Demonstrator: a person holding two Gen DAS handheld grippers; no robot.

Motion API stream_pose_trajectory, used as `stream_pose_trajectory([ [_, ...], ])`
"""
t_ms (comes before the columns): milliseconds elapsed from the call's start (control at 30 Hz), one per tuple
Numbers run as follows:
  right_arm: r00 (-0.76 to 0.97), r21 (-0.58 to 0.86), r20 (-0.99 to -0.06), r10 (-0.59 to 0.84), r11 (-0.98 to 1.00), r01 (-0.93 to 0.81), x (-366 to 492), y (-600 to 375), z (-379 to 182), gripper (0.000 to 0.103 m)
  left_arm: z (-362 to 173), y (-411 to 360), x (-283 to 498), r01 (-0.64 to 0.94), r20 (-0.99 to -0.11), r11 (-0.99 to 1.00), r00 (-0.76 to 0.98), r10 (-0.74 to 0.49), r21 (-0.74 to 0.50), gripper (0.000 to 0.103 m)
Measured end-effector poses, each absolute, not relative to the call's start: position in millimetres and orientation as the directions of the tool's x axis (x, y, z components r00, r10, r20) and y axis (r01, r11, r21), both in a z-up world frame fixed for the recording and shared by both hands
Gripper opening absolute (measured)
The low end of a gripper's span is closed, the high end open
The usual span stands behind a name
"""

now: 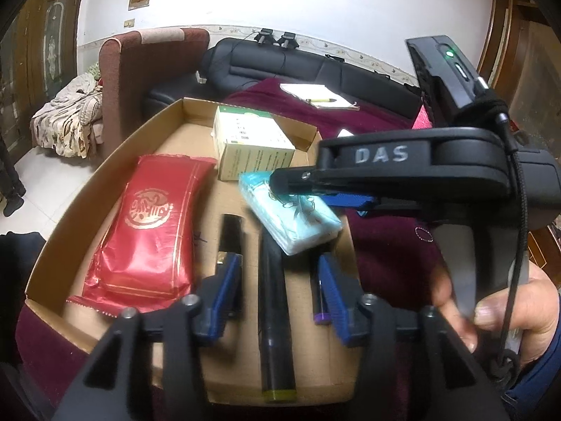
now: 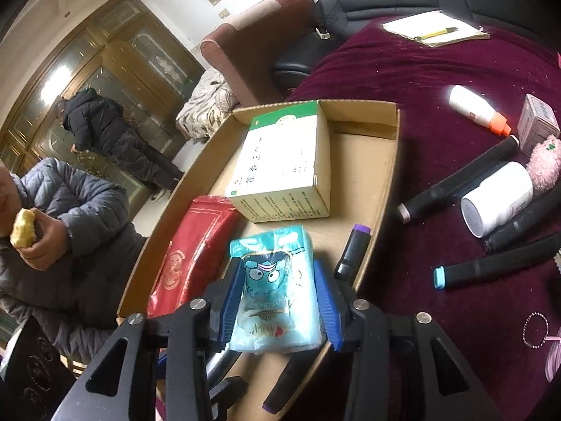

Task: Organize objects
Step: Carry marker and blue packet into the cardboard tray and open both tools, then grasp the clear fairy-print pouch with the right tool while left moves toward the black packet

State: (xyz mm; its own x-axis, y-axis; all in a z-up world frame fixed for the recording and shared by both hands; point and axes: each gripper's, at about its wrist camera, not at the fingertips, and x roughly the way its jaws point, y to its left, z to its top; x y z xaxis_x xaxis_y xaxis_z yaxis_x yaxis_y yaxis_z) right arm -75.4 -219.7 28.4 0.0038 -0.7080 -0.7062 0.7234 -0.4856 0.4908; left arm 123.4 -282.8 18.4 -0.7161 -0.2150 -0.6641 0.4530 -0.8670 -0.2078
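Note:
A cardboard tray (image 1: 87,193) (image 2: 354,168) on the maroon cloth holds a red packet (image 1: 150,224) (image 2: 196,252), a green-and-white box (image 1: 252,144) (image 2: 284,161) and several black markers. My right gripper (image 2: 278,301) (image 1: 284,189) is shut on a light blue tissue pack (image 2: 277,280) (image 1: 298,221), held tilted over the tray's right side. My left gripper (image 1: 280,280) is open, its blue fingers straddling a black marker (image 1: 273,298) with an olive cap, not touching it. A purple-capped marker (image 1: 320,301) (image 2: 354,249) lies by the tray's right wall.
Right of the tray lie more black markers (image 2: 455,182), a white jar (image 2: 498,196), an orange-capped bottle (image 2: 477,108), a small box (image 2: 538,126) and a pink plush (image 2: 545,165). A notepad (image 2: 434,29) with a pen lies farther back. Two people (image 2: 70,217) are at the left.

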Motion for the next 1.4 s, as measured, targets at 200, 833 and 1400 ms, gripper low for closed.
stream_pose_trajectory([
  [200,0.007,0.518,-0.683,-0.73,-0.478,0.71,-80,-202,37,0.06,21,-281,124,0.457,-0.668,-0.867,-0.71,-0.221,-0.199,0.047],
  [833,-0.22,0.506,-0.673,-0.706,-0.657,0.559,-161,-5,63,0.084,40,-247,108,0.377,-0.639,-0.915,-0.741,-0.206,-0.142,0.054],
  [1400,-0.057,0.339,-0.772,-0.634,-0.484,0.807,-136,-6,41,0.097,37,-201,75,0.287,-0.679,-0.957,-0.712,-0.18,-0.048,0.056],
])
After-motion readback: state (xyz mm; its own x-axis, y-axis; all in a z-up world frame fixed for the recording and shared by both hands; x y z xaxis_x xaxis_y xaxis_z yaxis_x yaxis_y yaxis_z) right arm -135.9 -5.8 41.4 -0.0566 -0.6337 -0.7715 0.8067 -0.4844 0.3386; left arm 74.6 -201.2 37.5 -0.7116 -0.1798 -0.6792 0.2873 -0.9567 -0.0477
